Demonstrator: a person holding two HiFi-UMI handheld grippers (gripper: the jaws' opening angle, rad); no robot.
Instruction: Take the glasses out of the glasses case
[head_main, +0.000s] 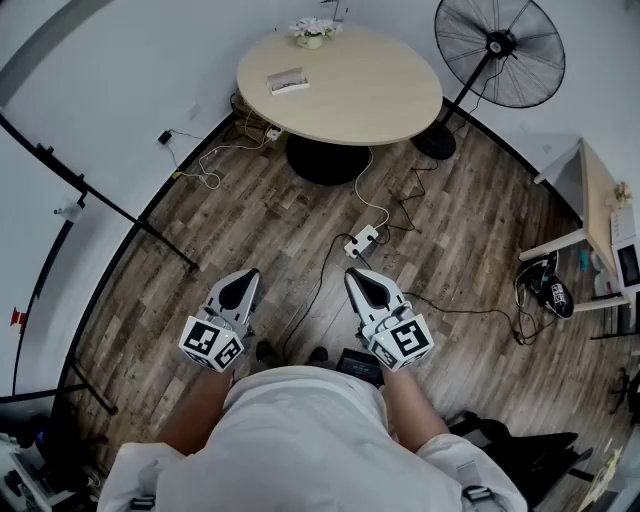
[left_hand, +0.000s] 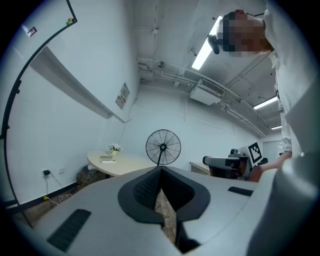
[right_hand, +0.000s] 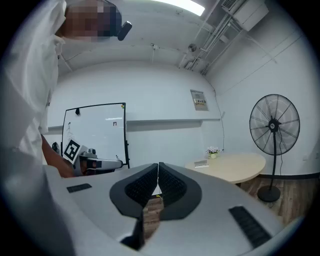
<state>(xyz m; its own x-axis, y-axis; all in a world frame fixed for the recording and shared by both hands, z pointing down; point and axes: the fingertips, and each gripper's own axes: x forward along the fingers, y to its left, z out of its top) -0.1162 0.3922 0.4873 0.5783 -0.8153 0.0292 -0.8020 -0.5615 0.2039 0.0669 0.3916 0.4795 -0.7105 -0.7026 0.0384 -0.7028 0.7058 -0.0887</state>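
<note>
The glasses case (head_main: 287, 81) lies shut on the round wooden table (head_main: 370, 100) at the far side of the room; no glasses show. It appears small in the left gripper view (left_hand: 106, 159) and in the right gripper view (right_hand: 201, 163). My left gripper (head_main: 243, 276) and right gripper (head_main: 357, 275) are held close to my body over the floor, far from the table. Both are shut with nothing between the jaws, as the left gripper (left_hand: 160, 170) and right gripper (right_hand: 158, 165) also show up close.
A small flower pot (head_main: 312, 33) stands at the table's far edge. A big standing fan (head_main: 500, 50) is right of the table. A power strip (head_main: 362, 240) and cables lie on the wooden floor ahead. A desk (head_main: 590, 200) stands at the right, a whiteboard (right_hand: 95, 130) behind.
</note>
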